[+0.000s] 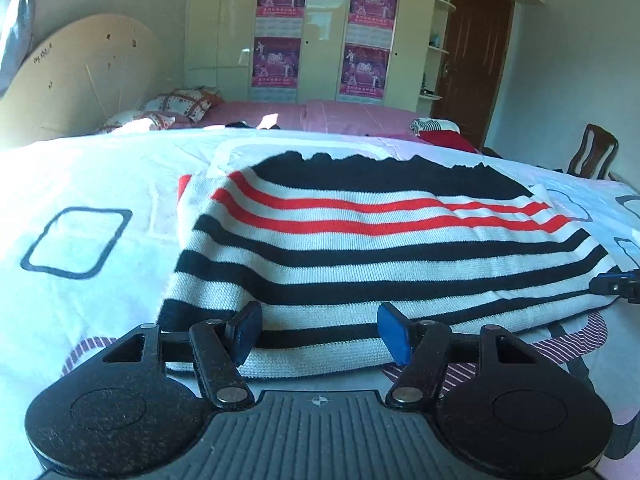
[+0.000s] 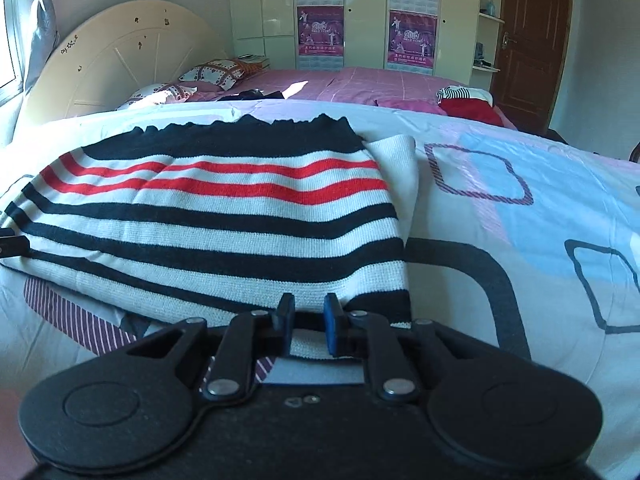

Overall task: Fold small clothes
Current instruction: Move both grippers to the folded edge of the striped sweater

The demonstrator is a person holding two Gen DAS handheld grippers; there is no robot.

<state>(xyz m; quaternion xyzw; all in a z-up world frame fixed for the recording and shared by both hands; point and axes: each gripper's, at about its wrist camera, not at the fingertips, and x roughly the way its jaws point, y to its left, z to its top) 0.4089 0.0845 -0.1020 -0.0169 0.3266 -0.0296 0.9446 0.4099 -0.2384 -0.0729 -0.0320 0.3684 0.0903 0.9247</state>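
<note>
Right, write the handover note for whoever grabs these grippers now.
Left gripper: open, fingers either side of the sweater's near edge, not gripping.
Right gripper: fingers close together at the near right corner; can't tell if it grips the knit.
Sweater: striped, flat on the sheet, black band at the far end. A white part shows beside it at the far right.
Done: seemingly part-folded.
Left: probably grip the near edge and fold it towards the far end.

The sweater (image 1: 360, 248) lies on the bedsheet (image 1: 80, 184) — pillows (image 1: 180, 104) behind it, folded clothes (image 1: 436, 130) behind-right.
</note>
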